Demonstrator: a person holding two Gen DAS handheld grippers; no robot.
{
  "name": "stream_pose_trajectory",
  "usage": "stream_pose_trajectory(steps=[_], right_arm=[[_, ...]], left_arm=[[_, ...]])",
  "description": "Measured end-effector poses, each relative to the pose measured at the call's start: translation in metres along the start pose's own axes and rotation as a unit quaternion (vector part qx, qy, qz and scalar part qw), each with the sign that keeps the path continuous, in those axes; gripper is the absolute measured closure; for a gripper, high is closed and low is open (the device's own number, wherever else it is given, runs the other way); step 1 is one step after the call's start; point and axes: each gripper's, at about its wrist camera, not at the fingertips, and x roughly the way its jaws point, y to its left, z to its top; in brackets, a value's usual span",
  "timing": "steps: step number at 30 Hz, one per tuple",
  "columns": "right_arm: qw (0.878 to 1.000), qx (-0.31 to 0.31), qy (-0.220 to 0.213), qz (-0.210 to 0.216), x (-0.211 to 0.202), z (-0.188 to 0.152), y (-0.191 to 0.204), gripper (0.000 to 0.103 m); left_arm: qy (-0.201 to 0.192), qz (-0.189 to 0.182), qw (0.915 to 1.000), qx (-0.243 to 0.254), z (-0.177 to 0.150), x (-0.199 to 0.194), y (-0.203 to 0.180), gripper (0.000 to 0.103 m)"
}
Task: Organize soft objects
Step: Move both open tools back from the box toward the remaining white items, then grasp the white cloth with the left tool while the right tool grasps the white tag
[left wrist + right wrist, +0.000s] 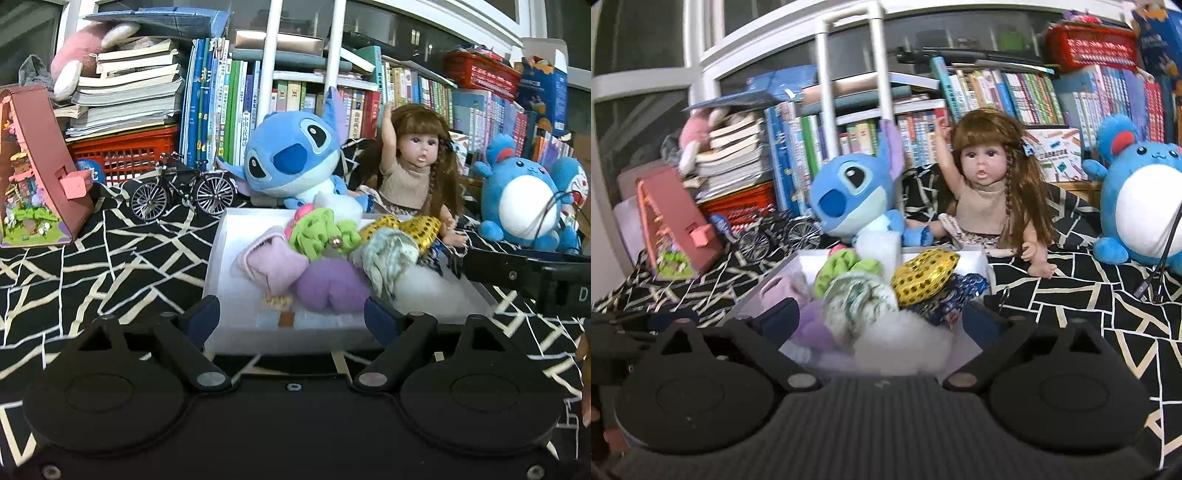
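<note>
Both my left claw [291,314] and my right claw [881,317] are released, grasping nothing. The soft cloth pieces [314,254] are heaped high in the shallow white tray [221,258]. I think a careless push can spill the shiny gold spotted pouch [923,275] over the rim.

Fuzzy plush blue toy [291,155]; shiny gold sequinned pouch [923,275]; matt black patterned cloth on table [110,251]; smooth white tray [221,266]; glossy metal bicycle [183,192].

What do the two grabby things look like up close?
Both are black plastic. The left gripper has two round, teardrop-shaped humps, silver bolt heads on slanted bars, and dark blue pads on its jaws. The right gripper matches it, but its middle body is ribbed with fine lines. Seen from the left camera, its side carries a white letter D.
</note>
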Motion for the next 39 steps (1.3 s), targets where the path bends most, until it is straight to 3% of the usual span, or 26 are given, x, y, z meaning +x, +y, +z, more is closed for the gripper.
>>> stream_pose_trajectory(steps=[11,17,35,39], right_arm=[[0.998,-0.051,0.009,0.029,-0.029,-0.028,0.014,0.0],[0.996,-0.071,0.032,0.033,-0.035,-0.048,0.013,0.0],[0.988,-0.12,0.092,0.036,-0.015,-0.084,0.025,0.0],[0.987,-0.124,0.102,0.032,-0.01,-0.087,0.027,0.0]], left_arm=[[-0.024,-0.016,0.9994,0.017,-0.033,-0.042,-0.001,0.017],[-0.018,-0.019,0.9996,0.011,-0.052,-0.056,0.004,0.017],[0.0,-0.037,0.9992,0.016,-0.087,-0.07,0.002,0.016],[0.014,-0.049,0.9987,0.01,-0.089,-0.065,0.005,0.021]])
